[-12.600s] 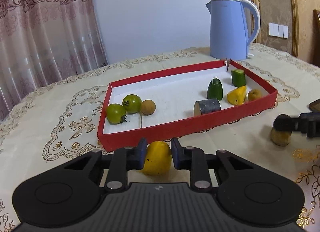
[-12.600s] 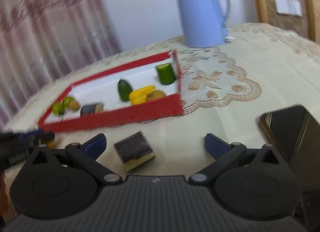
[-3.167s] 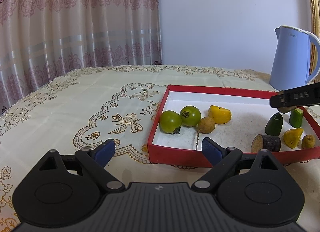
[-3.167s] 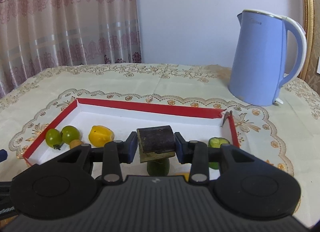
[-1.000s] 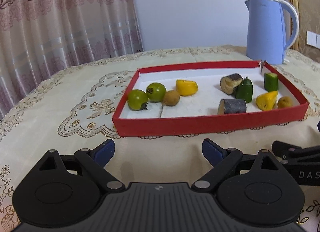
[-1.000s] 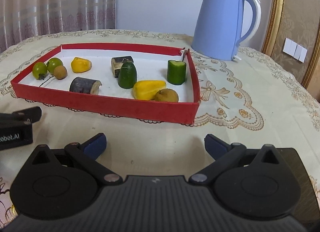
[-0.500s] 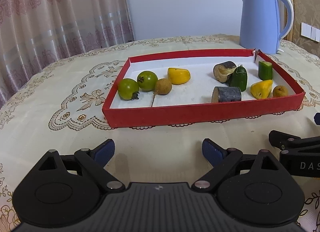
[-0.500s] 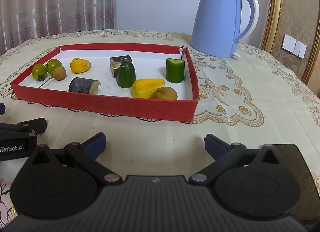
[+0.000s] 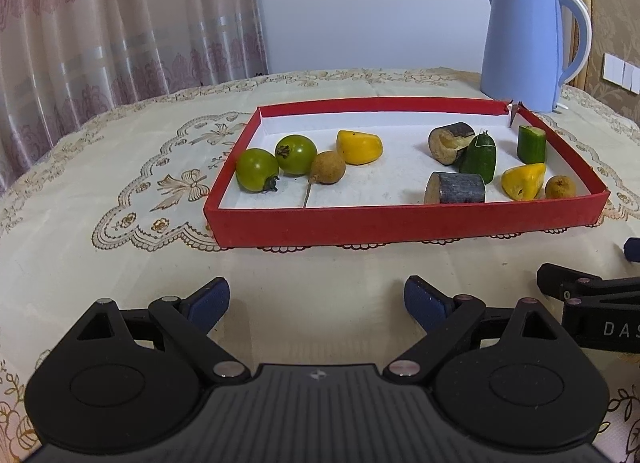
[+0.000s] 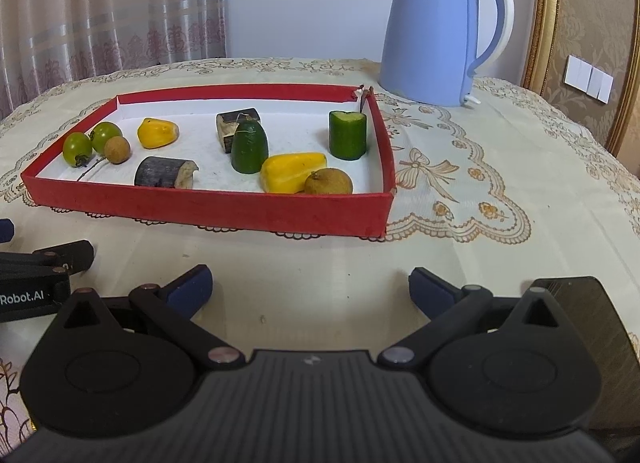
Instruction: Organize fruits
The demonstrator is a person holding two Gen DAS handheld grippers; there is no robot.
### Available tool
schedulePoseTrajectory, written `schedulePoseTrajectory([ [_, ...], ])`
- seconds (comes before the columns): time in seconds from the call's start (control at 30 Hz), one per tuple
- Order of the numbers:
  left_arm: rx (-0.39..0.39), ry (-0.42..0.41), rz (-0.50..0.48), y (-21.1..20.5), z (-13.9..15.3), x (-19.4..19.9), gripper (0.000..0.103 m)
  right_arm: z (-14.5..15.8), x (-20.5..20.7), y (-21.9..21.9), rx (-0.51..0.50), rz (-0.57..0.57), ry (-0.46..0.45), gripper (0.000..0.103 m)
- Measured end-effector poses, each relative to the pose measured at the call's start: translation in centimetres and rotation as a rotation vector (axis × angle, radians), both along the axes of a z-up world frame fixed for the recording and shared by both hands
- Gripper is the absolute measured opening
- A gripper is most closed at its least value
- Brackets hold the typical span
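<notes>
Red card forms the wall of the shallow tray [image 9: 400, 223] that lies straight ahead of the left claw [image 9: 316, 301], which is released, its blue-padded fingers spread wide and holding nothing above the surface [image 9: 120, 167]. In the left wrist view the tray's white floor carries, ahead and to the left, two green tomatoes [image 9: 257, 169], a brown longan [image 9: 328, 167] and a yellow piece [image 9: 359, 147]; ahead and to the right lie two dark cut stubs [image 9: 455, 188], a dark green piece [image 9: 478, 157], a cucumber section [image 9: 531, 144], a second yellow piece [image 9: 523, 180] and a second small brown fruit [image 9: 560, 187]. Part of the right claw shows at the right edge. In the right wrist view the right claw [image 10: 310, 289] is likewise released and empty, with the tray [image 10: 224, 213] ahead and slightly to its left, and a dark flat object [image 10: 592, 327], probably a phone, just to its right. No fruit is visible loose on the cloth in either view, so the sorting appears complete or nearly so; little seems left beyond withdrawal. The surface is covered by a cream embroidered cloth [image 10: 460, 183]; a pale blue kettle [image 10: 436, 27] stands beyond the tray's far right corner, with patterned curtains [image 10: 100, 11] far left and wall switches [image 10: 588, 77] far right.
</notes>
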State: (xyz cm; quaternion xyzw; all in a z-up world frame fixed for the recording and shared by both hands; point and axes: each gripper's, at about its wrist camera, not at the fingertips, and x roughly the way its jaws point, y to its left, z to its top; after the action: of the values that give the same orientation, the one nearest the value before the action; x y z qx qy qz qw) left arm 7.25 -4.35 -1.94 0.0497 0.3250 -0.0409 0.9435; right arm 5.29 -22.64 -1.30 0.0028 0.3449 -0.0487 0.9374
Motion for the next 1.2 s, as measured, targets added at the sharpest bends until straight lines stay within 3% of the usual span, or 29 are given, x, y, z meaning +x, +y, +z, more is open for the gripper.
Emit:
schedulePoseTrajectory([
  [0.2,-0.033,0.017,0.005,0.37,-0.08,0.25,0.095,-0.01,-0.06,0.02,0.003,-0.003,0.001,0.103],
  [1.2,-0.011,0.005,0.028,0.13,-0.06,0.1,0.095,-0.04,-0.14,-0.13,0.018,-0.014,0.003,0.103],
])
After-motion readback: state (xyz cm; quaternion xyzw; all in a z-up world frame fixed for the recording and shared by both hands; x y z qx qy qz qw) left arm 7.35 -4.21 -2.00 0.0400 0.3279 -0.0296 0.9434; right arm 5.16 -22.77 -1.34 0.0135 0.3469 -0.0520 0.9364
